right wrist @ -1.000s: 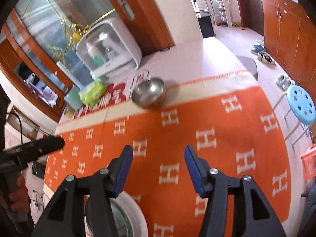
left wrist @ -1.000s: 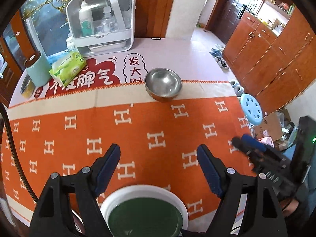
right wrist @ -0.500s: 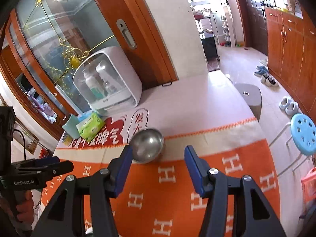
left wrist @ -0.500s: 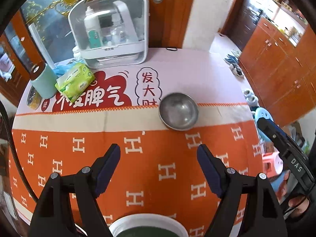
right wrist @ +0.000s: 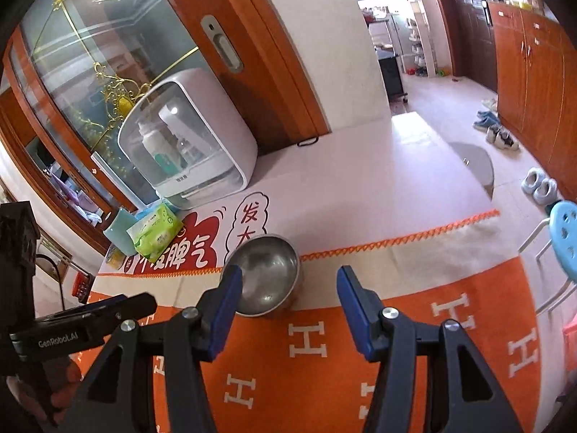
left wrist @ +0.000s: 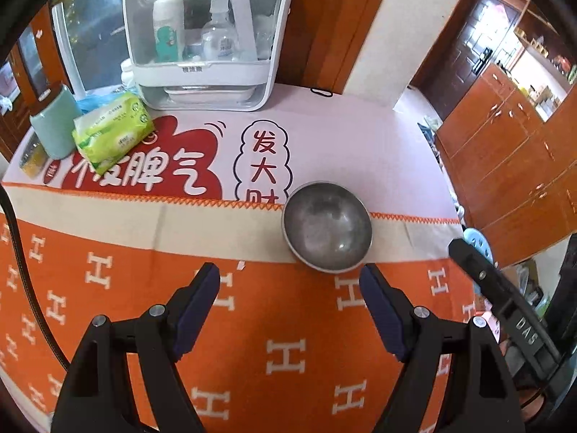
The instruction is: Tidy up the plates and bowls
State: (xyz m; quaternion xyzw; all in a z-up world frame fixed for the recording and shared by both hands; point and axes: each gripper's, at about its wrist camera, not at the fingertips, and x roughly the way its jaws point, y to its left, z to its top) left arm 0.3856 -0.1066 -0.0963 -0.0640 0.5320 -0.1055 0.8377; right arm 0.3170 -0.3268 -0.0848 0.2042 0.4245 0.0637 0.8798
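Steel bowl (left wrist: 327,226) empty on tablecloth (left wrist: 252,332)

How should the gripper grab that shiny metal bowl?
Best bet: pinch the rim of the metal bowl on its near edge, one finger inside and one outside. It sits upright and empty, with round, smooth sides that would likely slip out of a squeeze. The right gripper is open and already close in front of it, so coming in from the near side looks easiest.
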